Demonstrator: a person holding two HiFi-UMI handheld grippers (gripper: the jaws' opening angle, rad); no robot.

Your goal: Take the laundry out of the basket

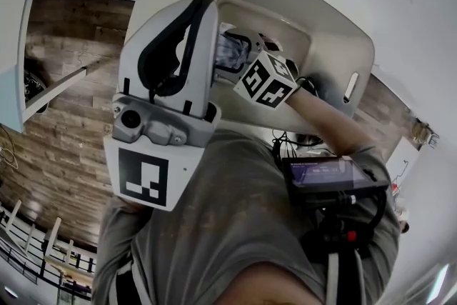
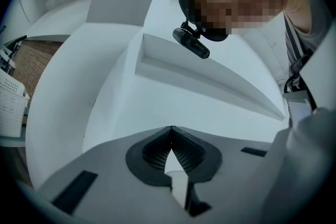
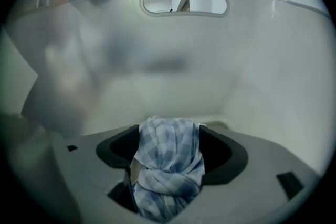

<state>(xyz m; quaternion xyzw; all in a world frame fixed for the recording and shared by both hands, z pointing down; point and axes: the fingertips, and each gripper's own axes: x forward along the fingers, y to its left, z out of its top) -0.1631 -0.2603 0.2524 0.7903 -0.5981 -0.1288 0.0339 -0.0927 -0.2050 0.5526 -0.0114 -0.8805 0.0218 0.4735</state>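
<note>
Jaws of right gripper (image 3: 169, 127) stand wide w/ a knotted blue-and-white checked cloth (image 3: 168, 170) bunched between them, low inside a smooth white plastic basket (image 3: 273, 60) w/ an oval handle slot (image 3: 184, 1). Left gripper (image 2: 171, 131): ribbed dark pads closed tip to tip, nothing held.

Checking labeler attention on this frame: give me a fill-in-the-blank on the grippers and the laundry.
1. The checked cloth sits between the jaws of the ___ hand-held gripper.
2. That gripper is ___ the white basket.
3. The left hand-held gripper has its jaws ___, nothing between them.
Missing words: right; inside; shut.
</note>
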